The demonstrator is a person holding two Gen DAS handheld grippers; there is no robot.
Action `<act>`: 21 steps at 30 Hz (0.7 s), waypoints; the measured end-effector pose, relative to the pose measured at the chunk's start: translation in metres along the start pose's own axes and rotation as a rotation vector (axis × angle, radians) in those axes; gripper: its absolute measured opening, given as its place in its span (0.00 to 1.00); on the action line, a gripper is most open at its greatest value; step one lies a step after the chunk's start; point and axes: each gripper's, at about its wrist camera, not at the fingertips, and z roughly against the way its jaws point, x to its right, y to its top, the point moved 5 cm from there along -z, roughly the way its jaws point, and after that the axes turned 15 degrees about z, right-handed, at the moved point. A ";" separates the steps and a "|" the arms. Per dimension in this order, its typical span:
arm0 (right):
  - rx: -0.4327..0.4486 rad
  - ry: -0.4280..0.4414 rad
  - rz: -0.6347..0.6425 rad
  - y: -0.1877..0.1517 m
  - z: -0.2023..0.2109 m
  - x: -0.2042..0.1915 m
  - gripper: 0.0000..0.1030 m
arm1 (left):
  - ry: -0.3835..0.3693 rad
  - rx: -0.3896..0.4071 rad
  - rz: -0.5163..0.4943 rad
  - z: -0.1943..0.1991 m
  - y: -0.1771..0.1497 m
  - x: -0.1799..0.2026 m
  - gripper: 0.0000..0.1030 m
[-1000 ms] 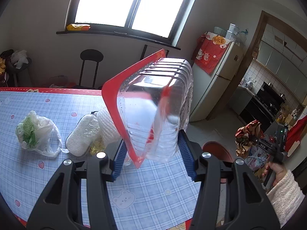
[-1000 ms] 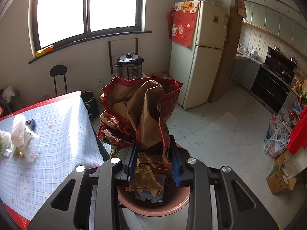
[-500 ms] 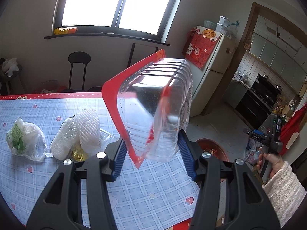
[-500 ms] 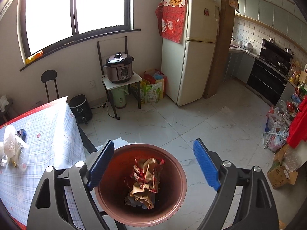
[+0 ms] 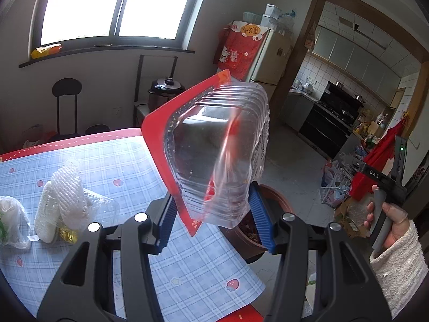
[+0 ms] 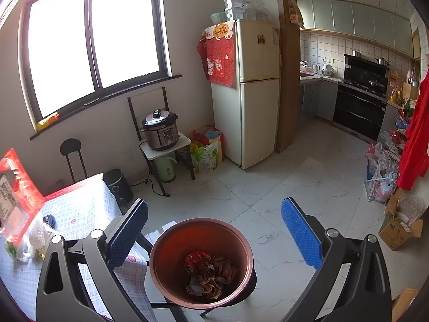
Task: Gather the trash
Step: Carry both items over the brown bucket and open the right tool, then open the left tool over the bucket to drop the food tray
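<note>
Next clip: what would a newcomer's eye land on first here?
The clear plastic container with its red rim, clamped upright in the left gripper above the table edge. Then the brown bin on the floor below the right gripper, whose jaws are opening with nothing between them, crumpled wrappers inside.

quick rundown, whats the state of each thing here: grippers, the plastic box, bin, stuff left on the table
left gripper: shut on the clear plastic box
clear plastic box: red-edged, empty, held tilted above the table edge
right gripper: jaws opening, nothing between them, above the bin
bin: open, crumpled red and brown wrappers at the bottom
white foam netting: lying on the table
thin plastic bag: lying on the table
</note>
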 end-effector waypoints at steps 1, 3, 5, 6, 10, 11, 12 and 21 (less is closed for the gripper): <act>-0.001 -0.005 -0.004 -0.001 0.005 0.003 0.95 | -0.020 -0.011 -0.010 -0.008 -0.001 0.008 0.52; -0.003 -0.015 -0.013 -0.005 0.014 0.010 0.95 | -0.061 -0.037 -0.027 -0.026 -0.002 0.026 0.52; -0.004 -0.024 -0.022 -0.010 0.022 0.017 0.95 | -0.103 -0.069 -0.033 -0.046 -0.005 0.045 0.52; -0.005 -0.028 -0.024 -0.014 0.025 0.021 0.95 | -0.118 -0.081 -0.041 -0.056 -0.006 0.056 0.52; -0.022 -0.061 -0.033 -0.028 0.035 0.037 0.95 | -0.173 -0.128 -0.079 -0.097 -0.014 0.097 0.52; -0.029 -0.068 -0.037 -0.031 0.037 0.041 0.95 | -0.185 -0.142 -0.084 -0.107 -0.017 0.106 0.52; -0.035 -0.073 -0.043 -0.035 0.037 0.046 0.95 | -0.194 -0.156 -0.090 -0.117 -0.020 0.115 0.52; -0.068 -0.111 -0.112 -0.056 0.041 0.080 0.95 | -0.248 -0.220 -0.175 -0.177 -0.038 0.170 0.70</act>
